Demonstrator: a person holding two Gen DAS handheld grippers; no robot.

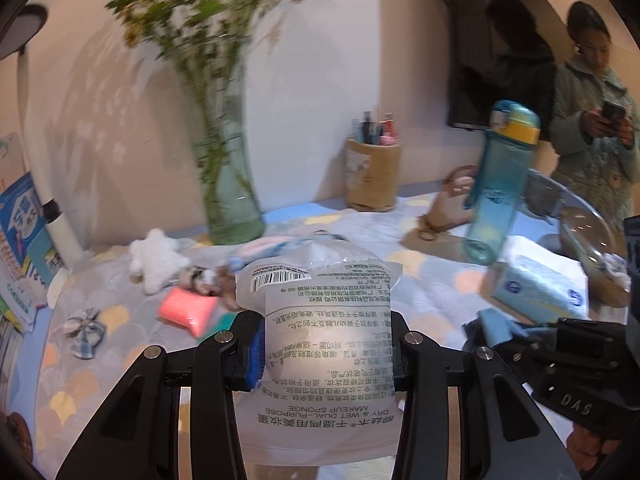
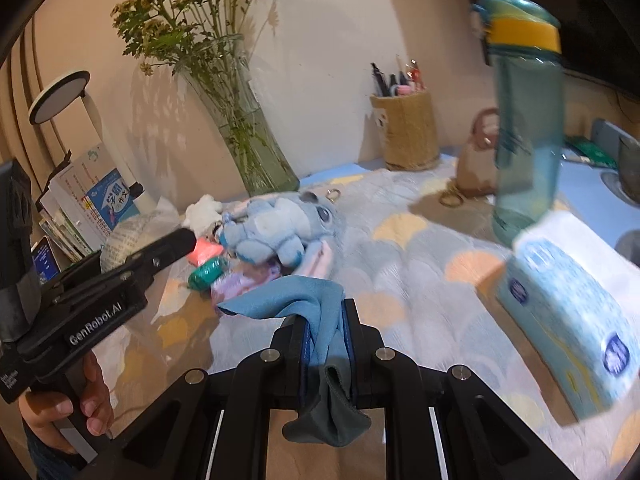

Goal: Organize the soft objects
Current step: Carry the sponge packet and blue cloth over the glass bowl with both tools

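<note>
My left gripper [image 1: 326, 340] is shut on a clear makeup sponge packet [image 1: 320, 312] with printed text, held above the table. From the right wrist view the left gripper [image 2: 180, 242] reaches in from the left with the packet [image 2: 132, 236]. My right gripper [image 2: 326, 332] is shut on a blue cloth [image 2: 288, 300] that drapes over its fingers; it also shows as the right gripper [image 1: 520, 336] at the right edge. On the patterned tablecloth [image 2: 420, 280] lie a blue plush toy [image 2: 280, 228], a white plush star [image 1: 154, 258], a pink soft block [image 1: 186, 310] and a fabric bow [image 1: 84, 330].
A glass vase of flowers [image 1: 228, 184], a woven pen holder [image 1: 372, 176], a small bag [image 1: 448, 204] and a blue water bottle [image 1: 500, 184] stand at the back. A tissue pack [image 1: 540, 284] lies right. Books [image 1: 20, 232] lean left. A person with a phone [image 1: 596, 132] stands behind.
</note>
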